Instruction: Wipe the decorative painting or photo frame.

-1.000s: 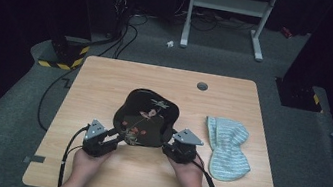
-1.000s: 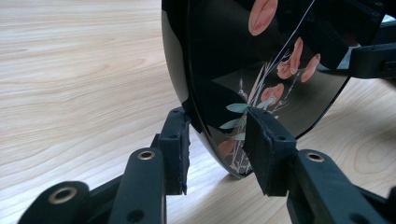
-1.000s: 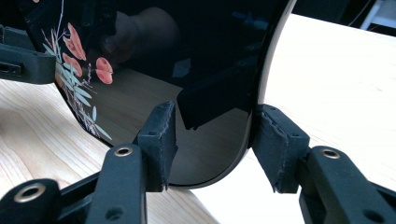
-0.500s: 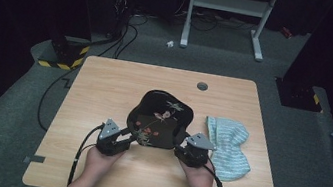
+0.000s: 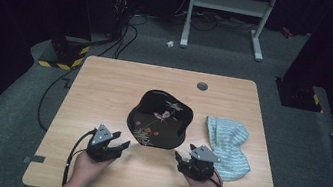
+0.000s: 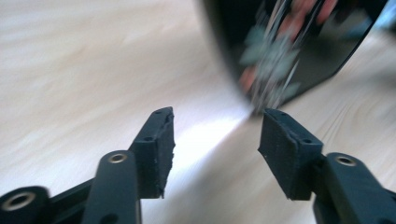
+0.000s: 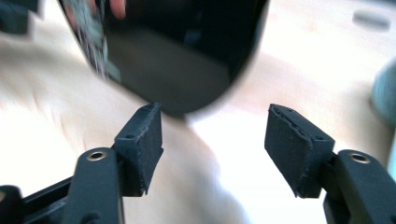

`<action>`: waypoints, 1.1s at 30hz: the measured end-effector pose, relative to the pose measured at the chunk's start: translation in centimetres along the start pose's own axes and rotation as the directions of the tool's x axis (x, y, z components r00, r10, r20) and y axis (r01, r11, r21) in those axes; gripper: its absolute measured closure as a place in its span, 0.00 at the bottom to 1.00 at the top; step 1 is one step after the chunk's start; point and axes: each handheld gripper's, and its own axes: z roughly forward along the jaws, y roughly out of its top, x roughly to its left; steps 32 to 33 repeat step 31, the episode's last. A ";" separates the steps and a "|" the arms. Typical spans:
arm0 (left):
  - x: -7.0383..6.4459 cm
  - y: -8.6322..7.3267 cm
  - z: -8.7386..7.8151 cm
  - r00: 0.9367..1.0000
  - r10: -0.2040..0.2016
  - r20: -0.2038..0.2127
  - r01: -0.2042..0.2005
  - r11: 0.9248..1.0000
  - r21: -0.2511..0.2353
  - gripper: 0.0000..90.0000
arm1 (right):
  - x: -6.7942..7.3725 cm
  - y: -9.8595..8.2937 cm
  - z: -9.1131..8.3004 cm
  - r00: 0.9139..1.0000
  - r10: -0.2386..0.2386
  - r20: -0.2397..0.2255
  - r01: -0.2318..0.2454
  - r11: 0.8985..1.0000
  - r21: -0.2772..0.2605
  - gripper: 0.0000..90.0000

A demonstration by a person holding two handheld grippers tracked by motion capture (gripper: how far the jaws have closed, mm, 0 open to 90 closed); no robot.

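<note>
Fingers (image 6: 159,140) spread wide on both grippers, nothing held.
Black tray (image 5: 159,118) sits flat mid-table, just ahead of left gripper (image 5: 118,145) and right gripper (image 5: 181,158); striped cloth (image 5: 227,146) beside it.

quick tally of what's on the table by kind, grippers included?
Black lacquer tray with floral pattern: 1
Blue-striped cloth: 1
Handheld grippers: 2, the left gripper and the right gripper, both open and apart from the tray
Total: 4
</note>
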 end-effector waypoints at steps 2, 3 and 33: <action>0.5 -0.8 -0.8 1.000 0.007 -0.028 -0.006 0.999 0.036 0.47 | 0.0 -1.2 -0.4 1.000 -0.006 0.007 0.005 0.999 0.037 0.38; 0.8 -1.1 -1.2 1.000 -0.006 -0.031 0.007 0.999 0.048 0.46 | 0.1 -1.6 -0.7 1.000 -0.010 0.010 0.009 0.999 0.048 0.38; 1.4 -3.5 -3.3 0.998 -0.017 -0.052 0.026 0.985 0.170 0.34 | -0.3 -2.6 -0.8 1.000 0.011 -0.022 -0.007 0.983 0.185 0.35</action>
